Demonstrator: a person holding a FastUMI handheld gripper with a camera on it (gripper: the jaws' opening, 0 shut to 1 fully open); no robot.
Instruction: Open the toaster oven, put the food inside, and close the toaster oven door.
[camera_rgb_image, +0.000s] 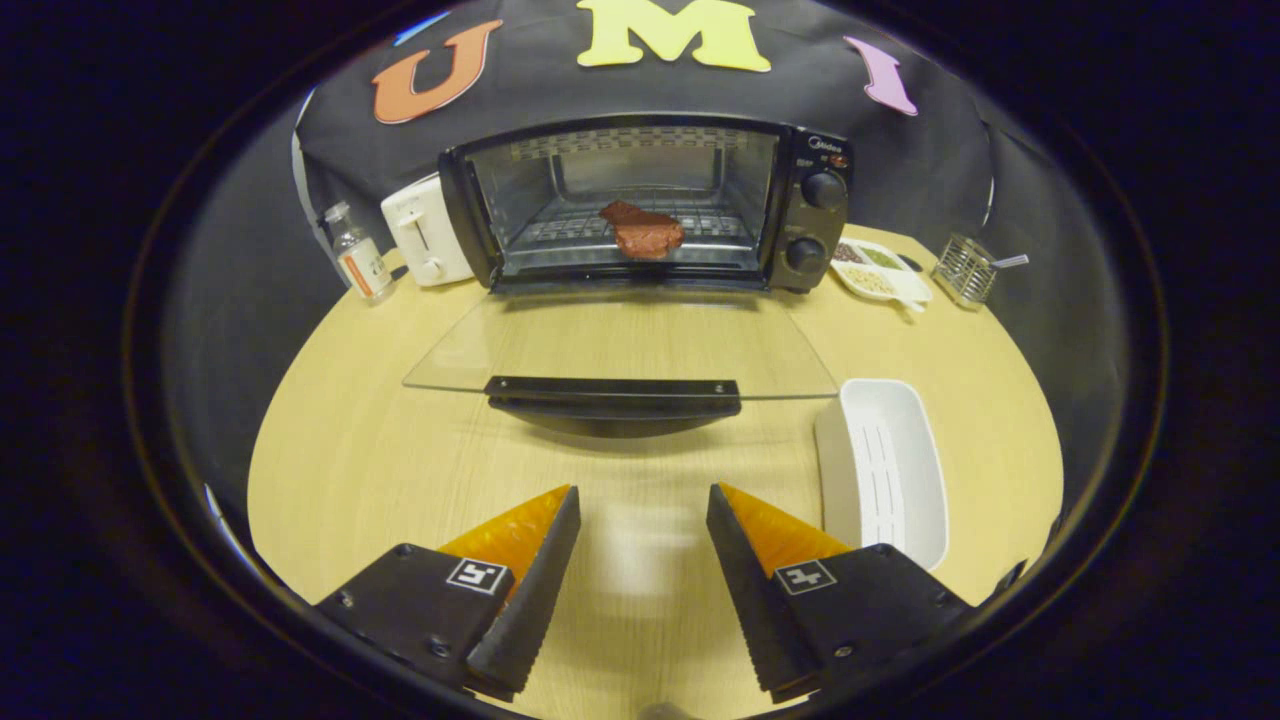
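The black toaster oven (812, 215) stands at the back of the round wooden table, its glass door (620, 345) folded down flat toward me, with the black handle (612, 390) at the door's near edge. A reddish-brown piece of meat (642, 230) lies on the wire rack inside the oven. My gripper (643, 500) is open, nothing between its orange and black fingers (530, 560). It hovers over the table a short way in front of the door handle.
A white rectangular tray (885, 470) lies just ahead of the right finger, right of the door. Left of the oven stand a white toaster (425, 230) and a small bottle (360, 255). To the oven's right are a divided dish (880, 270) and a wire basket (965, 268).
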